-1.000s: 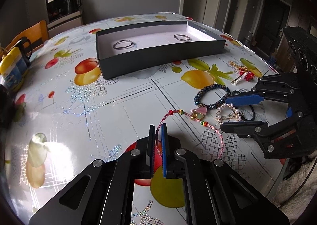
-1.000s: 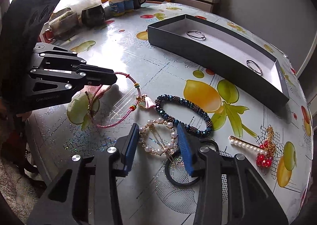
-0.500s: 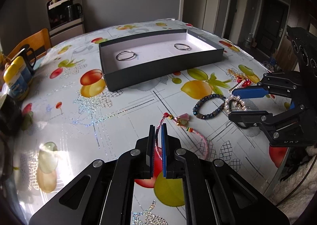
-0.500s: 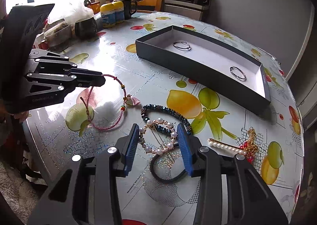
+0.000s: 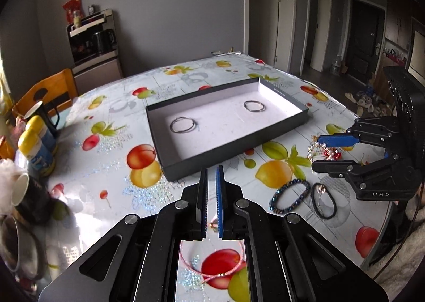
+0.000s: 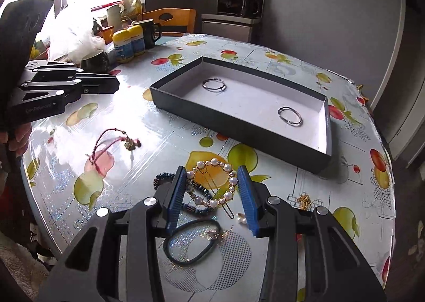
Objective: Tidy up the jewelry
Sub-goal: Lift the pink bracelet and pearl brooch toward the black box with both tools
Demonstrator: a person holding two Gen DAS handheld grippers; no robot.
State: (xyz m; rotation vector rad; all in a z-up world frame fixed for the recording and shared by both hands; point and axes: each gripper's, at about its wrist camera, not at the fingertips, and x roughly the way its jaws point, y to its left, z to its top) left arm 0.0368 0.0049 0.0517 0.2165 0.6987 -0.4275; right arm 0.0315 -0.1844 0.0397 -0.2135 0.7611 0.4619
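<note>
A dark box [image 5: 233, 148] [image 6: 239, 113] with a white floor holds two silver rings [image 5: 183, 124] [image 5: 254, 106]. My left gripper [image 5: 211, 177] is raised, its jaws nearly shut with a thin gap and nothing between them. The pink cord bracelet [image 6: 111, 142] lies on the table below it [image 5: 212, 267]. My right gripper [image 6: 212, 182] holds a round pearl hair clip [image 6: 212, 185] lifted between its blue pads; it also shows in the left wrist view [image 5: 322, 150]. A dark beaded bracelet [image 5: 289, 195] and a black hair tie [image 5: 324, 201] lie on the table.
The fruit-print table [image 5: 111, 148] carries mugs [image 5: 29, 195] and yellow-capped bottles [image 6: 130, 41] at its left side. A wooden chair [image 6: 170, 19] stands behind. A gold chain [image 6: 302, 199] lies by the right gripper. The table edge is close on the near side.
My left gripper let go of the pink bracelet and rose away; the bracelet now lies on the table. My right gripper closed on the pearl hair clip and lifted it.
</note>
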